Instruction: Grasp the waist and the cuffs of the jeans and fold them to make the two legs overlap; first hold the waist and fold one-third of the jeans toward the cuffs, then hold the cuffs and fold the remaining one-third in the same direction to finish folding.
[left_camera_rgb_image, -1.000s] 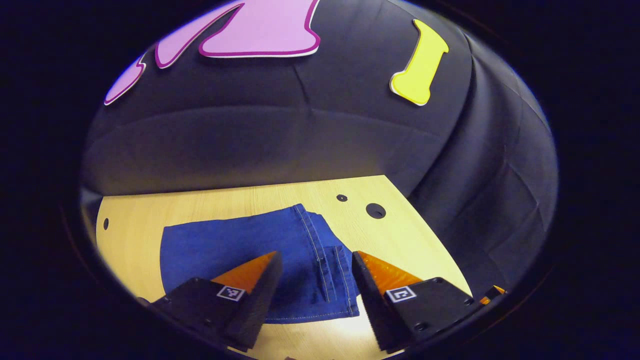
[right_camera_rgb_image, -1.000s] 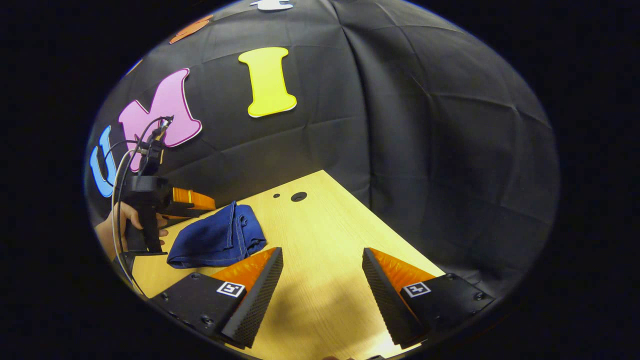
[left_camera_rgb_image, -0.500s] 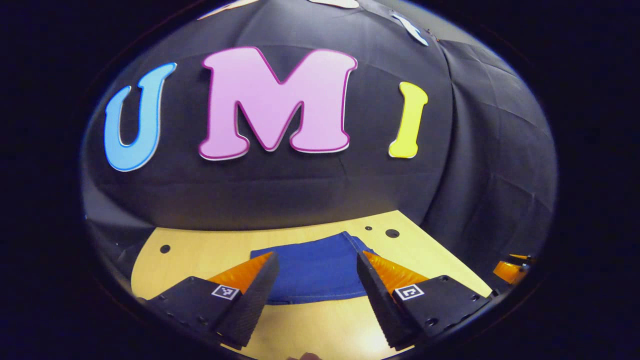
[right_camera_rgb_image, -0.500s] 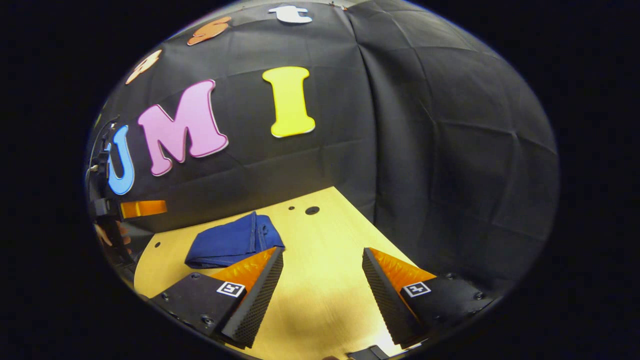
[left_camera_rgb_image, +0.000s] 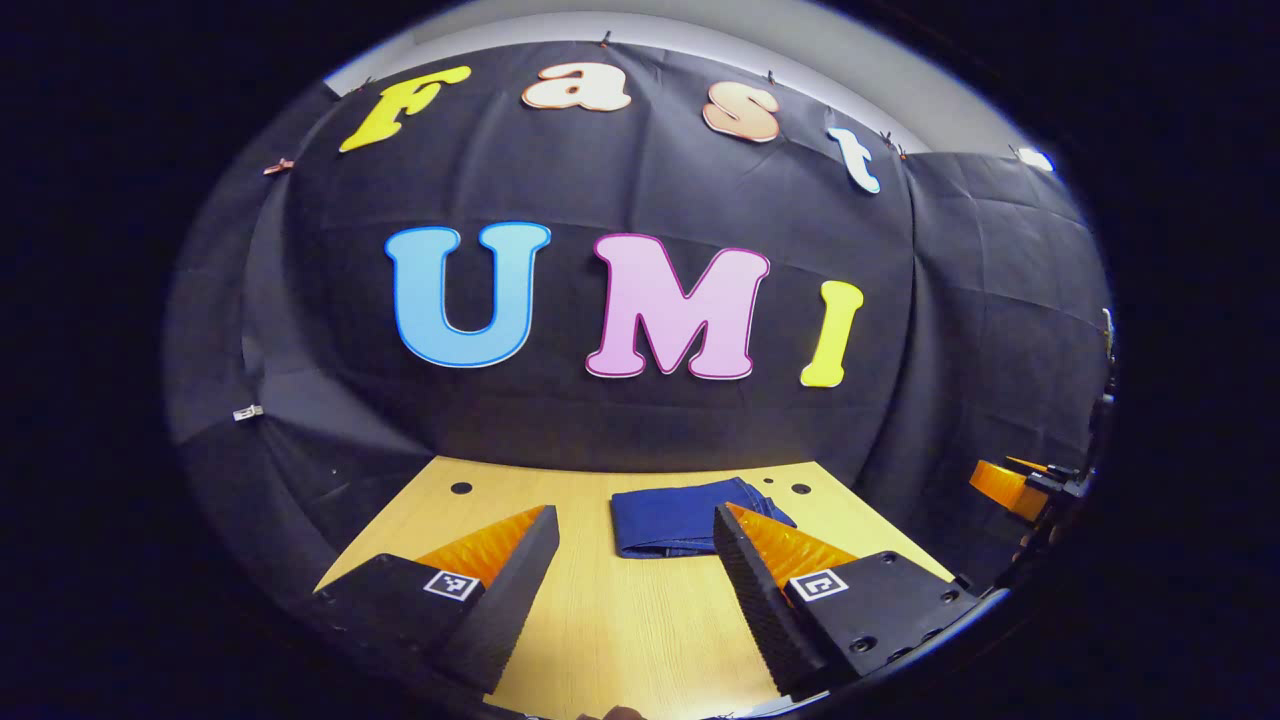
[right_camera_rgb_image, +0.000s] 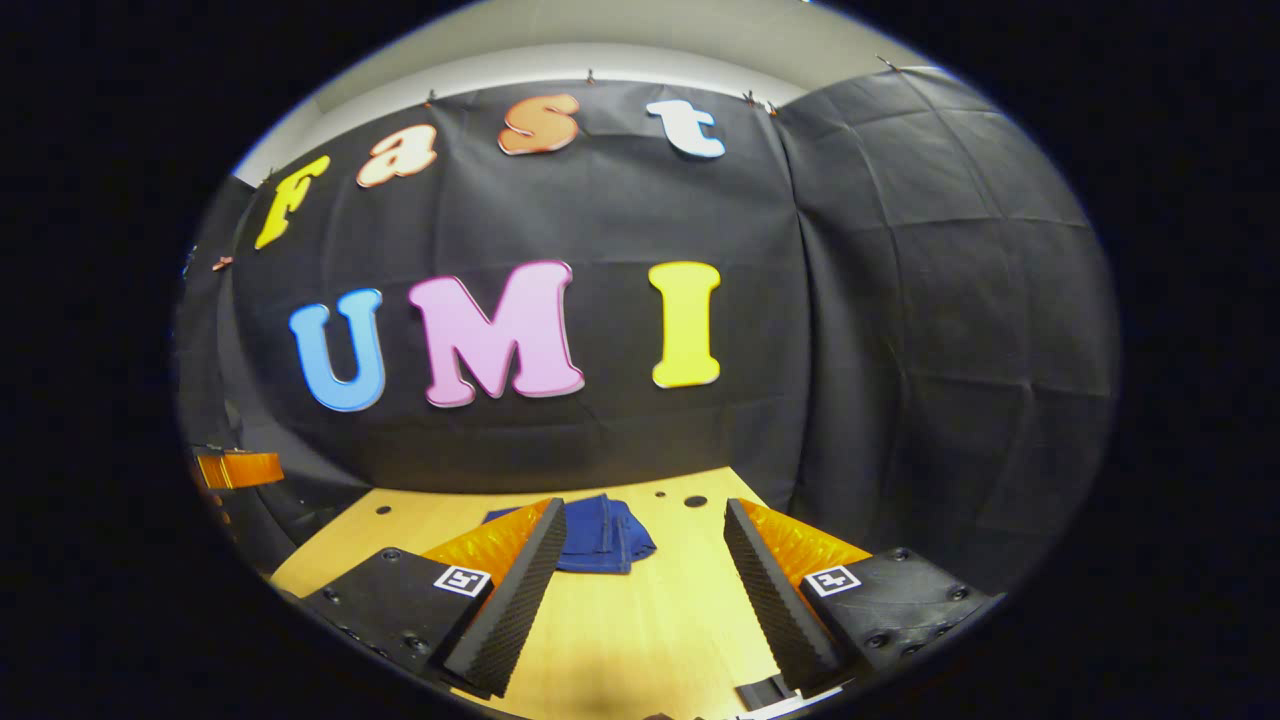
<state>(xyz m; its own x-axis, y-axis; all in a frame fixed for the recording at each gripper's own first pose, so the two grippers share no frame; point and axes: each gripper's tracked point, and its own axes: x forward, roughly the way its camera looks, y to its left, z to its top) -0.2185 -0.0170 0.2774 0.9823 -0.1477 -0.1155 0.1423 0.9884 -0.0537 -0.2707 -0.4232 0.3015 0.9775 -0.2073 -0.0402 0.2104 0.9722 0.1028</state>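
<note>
We see the jeans (left_camera_rgb_image: 690, 516) folded into a compact blue bundle, lying flat on the wooden table (left_camera_rgb_image: 620, 620) toward its far edge, near the black cloth wall (left_camera_rgb_image: 620, 430). Our left gripper (left_camera_rgb_image: 632, 580) and right gripper (right_camera_rgb_image: 645, 590) both hang above the near part of the table, well apart from the jeans. Each has its 2 fingers spread wide with nothing between them.
</note>
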